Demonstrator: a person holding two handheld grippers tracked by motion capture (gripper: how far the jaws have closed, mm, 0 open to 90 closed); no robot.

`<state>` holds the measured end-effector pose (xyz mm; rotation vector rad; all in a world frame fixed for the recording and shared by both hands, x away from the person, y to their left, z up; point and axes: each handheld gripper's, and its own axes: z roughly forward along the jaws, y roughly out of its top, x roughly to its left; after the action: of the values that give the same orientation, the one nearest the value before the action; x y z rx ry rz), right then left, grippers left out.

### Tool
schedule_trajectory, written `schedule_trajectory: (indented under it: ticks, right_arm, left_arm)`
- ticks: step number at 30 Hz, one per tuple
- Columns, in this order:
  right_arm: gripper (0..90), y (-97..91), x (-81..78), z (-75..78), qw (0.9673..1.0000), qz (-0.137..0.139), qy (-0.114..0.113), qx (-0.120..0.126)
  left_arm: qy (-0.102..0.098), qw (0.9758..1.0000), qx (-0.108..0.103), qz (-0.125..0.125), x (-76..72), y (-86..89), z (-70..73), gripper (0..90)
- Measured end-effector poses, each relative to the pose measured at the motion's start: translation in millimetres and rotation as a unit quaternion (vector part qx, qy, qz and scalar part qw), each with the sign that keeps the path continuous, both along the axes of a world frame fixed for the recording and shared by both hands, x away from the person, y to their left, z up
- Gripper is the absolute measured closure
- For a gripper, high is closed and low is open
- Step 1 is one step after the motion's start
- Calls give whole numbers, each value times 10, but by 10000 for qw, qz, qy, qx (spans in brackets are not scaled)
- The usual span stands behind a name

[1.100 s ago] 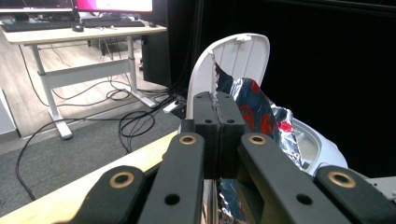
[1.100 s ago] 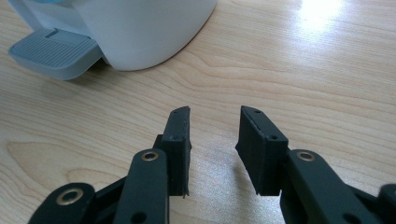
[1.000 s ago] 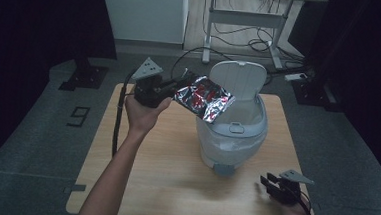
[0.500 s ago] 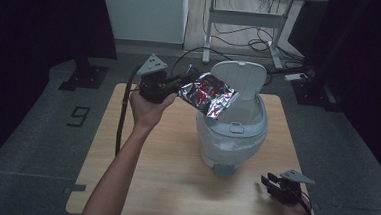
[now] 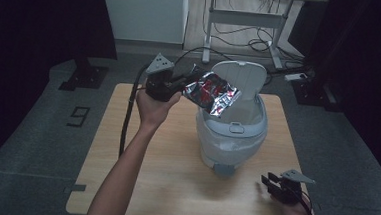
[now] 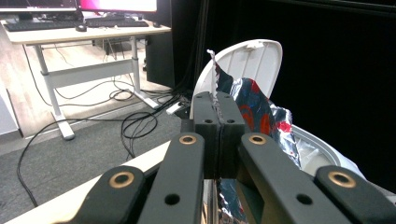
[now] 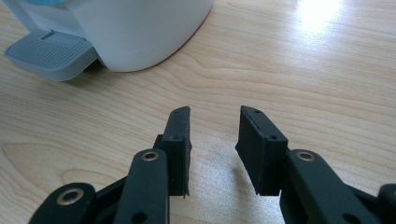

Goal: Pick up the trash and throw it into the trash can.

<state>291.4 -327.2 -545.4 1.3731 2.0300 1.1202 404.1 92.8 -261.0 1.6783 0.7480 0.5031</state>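
Floor: grey carpet (image 5: pixel 36 143) around the table; behind it a strip of light wood flooring (image 6: pixel 28 100).
Table: light wooden top (image 5: pixel 174 176), with a bright patch of light (image 7: pixel 322 14) reflected on it.
Walls: black curtains (image 5: pixel 38 18) at the left and right sides; a pale panel (image 5: pixel 144 9) stands between them at the back.
Desk: white metal frame (image 5: pixel 243 25), with loose black cables (image 6: pixel 135 121) on the floor under it.
On the desk: monitor (image 6: pixel 116 4) and keyboard (image 6: pixel 28 25).
Floor mark: a digit label (image 5: pixel 79 115) on the carpet, left of the table.
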Motion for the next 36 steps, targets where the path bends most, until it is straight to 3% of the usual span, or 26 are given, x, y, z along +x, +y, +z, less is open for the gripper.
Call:
schedule_trajectory:
  ticks: [29, 34, 36]
  right_arm:
    - [638, -31, 5, -1, 10000, 0, -16, -7]
    - [638, -32, 4, 0, 10000, -1, -18, -5]
    - [638, -33, 3, 0, 10000, 3, -18, -4]
  left_arm:
    - [143, 9998, 149, -2, 193, -376, -281, 892]
    - [211, 9996, 200, -67, 202, -441, -324, 889]
    - [331, 9990, 209, -217, 215, -468, -347, 873]
